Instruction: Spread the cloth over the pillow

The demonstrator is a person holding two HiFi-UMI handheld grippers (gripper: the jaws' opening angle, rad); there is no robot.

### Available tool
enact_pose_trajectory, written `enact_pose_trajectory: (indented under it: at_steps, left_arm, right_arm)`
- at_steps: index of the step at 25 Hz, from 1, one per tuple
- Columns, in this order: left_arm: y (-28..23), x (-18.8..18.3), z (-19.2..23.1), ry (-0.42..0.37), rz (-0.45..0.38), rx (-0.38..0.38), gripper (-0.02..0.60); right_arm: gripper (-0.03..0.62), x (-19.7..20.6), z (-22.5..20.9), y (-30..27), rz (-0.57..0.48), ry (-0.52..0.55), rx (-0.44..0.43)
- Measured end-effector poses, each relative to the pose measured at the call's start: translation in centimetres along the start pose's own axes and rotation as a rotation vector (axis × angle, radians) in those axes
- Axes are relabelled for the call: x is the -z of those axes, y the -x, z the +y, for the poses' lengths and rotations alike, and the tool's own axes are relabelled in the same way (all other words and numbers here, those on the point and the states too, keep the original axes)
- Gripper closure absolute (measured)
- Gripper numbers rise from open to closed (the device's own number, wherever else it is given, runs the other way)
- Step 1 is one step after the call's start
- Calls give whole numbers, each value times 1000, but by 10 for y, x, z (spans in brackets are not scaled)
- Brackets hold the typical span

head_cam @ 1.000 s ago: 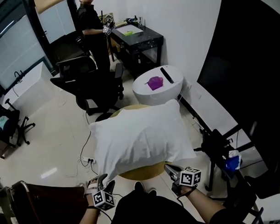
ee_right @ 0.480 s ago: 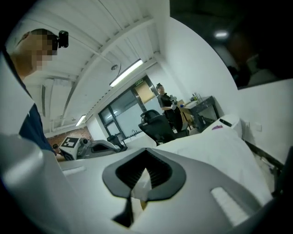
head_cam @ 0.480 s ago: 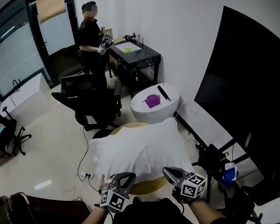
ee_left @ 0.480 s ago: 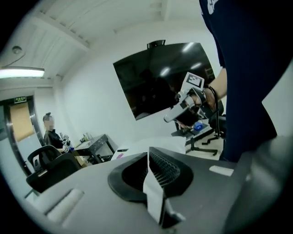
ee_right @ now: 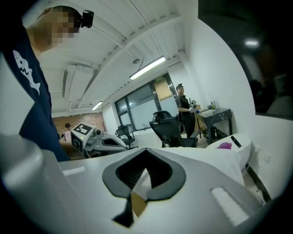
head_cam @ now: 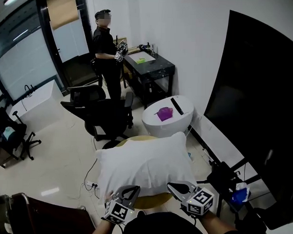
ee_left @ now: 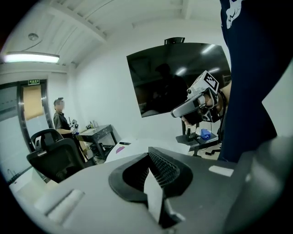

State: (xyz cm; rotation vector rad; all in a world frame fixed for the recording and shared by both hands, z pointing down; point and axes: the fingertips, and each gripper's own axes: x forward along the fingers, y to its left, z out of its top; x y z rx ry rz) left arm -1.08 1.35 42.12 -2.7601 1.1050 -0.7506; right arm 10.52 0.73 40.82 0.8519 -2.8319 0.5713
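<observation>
A white cloth (head_cam: 145,164) lies puffed over the pillow on a round wooden table (head_cam: 136,138); the pillow itself is hidden under it. My left gripper (head_cam: 128,190) is at the cloth's near left edge. Its jaws have just been closing and now pinch a fold of white fabric (ee_left: 154,194). At the near right edge my right gripper (head_cam: 175,187) is shut on white fabric with a yellowish tag (ee_right: 138,201). Each gripper view shows the other gripper: the right gripper (ee_left: 190,103) and the left gripper (ee_right: 103,141), both held level above the table.
A white round stool (head_cam: 155,126) with a purple object (head_cam: 164,113) and a black remote (head_cam: 176,106) stands behind the table. A black office chair (head_cam: 106,115) is at the left. A person (head_cam: 107,45) stands by a black desk (head_cam: 150,66). A dark screen (head_cam: 262,94) fills the right.
Both grippers have risen. The left one came in from the lower left to the cloth's near edge and shut on the fabric. The right one stayed shut on its corner.
</observation>
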Motion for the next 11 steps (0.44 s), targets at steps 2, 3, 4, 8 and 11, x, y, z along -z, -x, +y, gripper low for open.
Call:
enact_pose_trajectory:
  at_steps: [2, 3, 4, 8, 11]
  left_arm:
    - [-5, -5, -10, 5, -1, -27, 578]
    - [-6, -7, -13, 3, 0, -51, 578]
    - [-8, -8, -16, 4, 4, -75, 578]
    - [-14, -10, -27, 25, 8, -149, 578]
    - [-13, -12, -34, 35, 6, -170, 578]
  right_arm:
    - [586, 4, -6, 11, 7, -4, -21]
    - [586, 5, -8, 15, 9, -4, -33]
    - [586, 6, -10, 19, 9, -3, -46]
    - [586, 10, -20, 30, 16, 6, -90]
    - [586, 12, -25, 35, 27, 11, -106]
